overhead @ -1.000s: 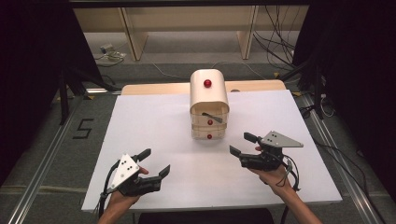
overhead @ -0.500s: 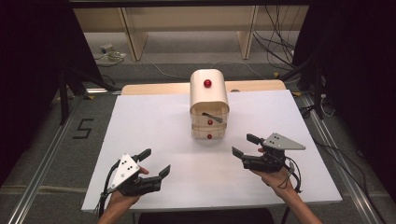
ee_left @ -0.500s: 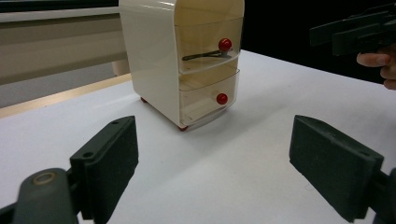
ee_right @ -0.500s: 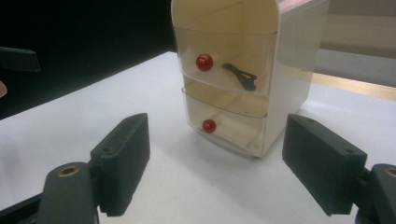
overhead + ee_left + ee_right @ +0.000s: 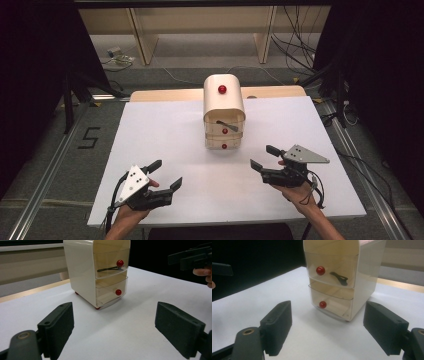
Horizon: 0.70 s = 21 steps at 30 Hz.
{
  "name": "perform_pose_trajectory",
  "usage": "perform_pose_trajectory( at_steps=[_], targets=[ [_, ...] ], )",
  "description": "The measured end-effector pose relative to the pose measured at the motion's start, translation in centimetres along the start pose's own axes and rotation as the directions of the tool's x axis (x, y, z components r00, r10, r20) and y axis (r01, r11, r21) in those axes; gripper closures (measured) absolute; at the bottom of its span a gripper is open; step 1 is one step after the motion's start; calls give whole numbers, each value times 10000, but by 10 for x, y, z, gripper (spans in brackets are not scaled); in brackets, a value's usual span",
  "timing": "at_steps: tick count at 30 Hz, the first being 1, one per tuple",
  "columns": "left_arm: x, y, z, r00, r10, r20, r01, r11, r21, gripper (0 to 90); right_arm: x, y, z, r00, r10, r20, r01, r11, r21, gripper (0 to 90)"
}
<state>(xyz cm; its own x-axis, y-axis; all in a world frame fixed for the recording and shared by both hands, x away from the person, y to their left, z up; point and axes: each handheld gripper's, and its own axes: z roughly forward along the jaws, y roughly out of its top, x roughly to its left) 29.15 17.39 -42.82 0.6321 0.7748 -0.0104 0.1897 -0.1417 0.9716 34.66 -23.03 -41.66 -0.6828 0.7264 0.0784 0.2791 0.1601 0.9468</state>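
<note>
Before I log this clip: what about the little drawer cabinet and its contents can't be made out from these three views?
- Cream plastic drawer cabinet: its back is turned away in the high view, and its top is cut off by the upper edge in both gripper views.
- Thin dark object in the clear upper drawer: too small to identify.
- Clear lower drawer: glare on its front in the left gripper view; looks empty, not certain.

Grey floor [image 5: 60, 150] with loose cables [image 5: 295, 30], wooden bench legs [image 5: 142, 40], black curtains [image 5: 30, 60].
</note>
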Motion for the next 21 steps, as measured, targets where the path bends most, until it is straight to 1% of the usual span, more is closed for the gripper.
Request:
perform_pose_trajectory(
  at_steps=[9, 19, 21],
  targets=[
    [0, 0, 0, 10000, -28, 17, 28, 10000, 2, 154, 1, -4, -5, 10000, 21, 29, -21, 10000, 7, 237],
    [0, -1, 1, 10000, 3, 55, -4, 10000, 56, 153, 1, -7, -11, 9997, -147, 193, 148, 9999, -54, 236],
    [0, 0, 1, 10000, -4, 60, 4, 10000, 51, 153, 1, -7, -13, 9998, -112, 188, 113, 9999, -77, 237]
  ],
)
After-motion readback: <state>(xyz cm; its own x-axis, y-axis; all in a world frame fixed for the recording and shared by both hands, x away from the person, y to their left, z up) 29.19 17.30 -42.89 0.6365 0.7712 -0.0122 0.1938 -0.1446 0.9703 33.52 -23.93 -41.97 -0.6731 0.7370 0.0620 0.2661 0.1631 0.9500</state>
